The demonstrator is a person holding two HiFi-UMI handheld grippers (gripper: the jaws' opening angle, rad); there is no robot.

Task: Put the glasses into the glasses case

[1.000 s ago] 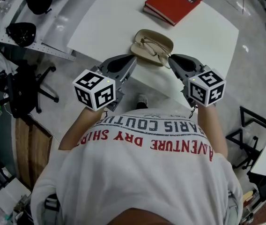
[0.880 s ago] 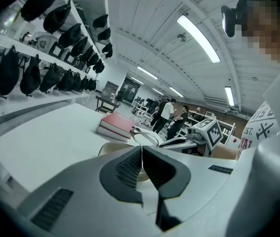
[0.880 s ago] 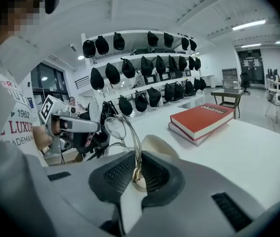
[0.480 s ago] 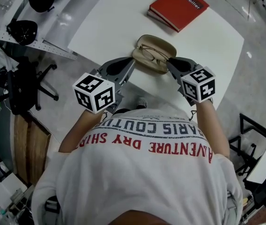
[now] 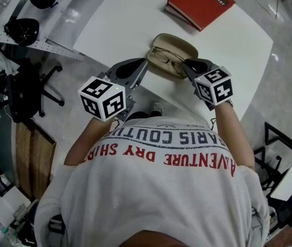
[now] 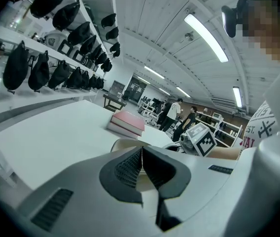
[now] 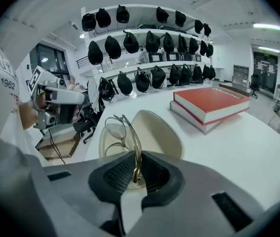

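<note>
i read right gripper (image 7: 136, 169) jaws pinching the glasses (image 7: 114, 131) at the case (image 7: 160, 132); left gripper (image 6: 141, 167) jaws pressed together.

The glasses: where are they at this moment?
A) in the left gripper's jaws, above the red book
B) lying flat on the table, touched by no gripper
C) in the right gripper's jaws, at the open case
C: in the right gripper view, the jaws of the right gripper are closed on the thin metal frame of the glasses, and the open beige case lies just behind them.
</note>
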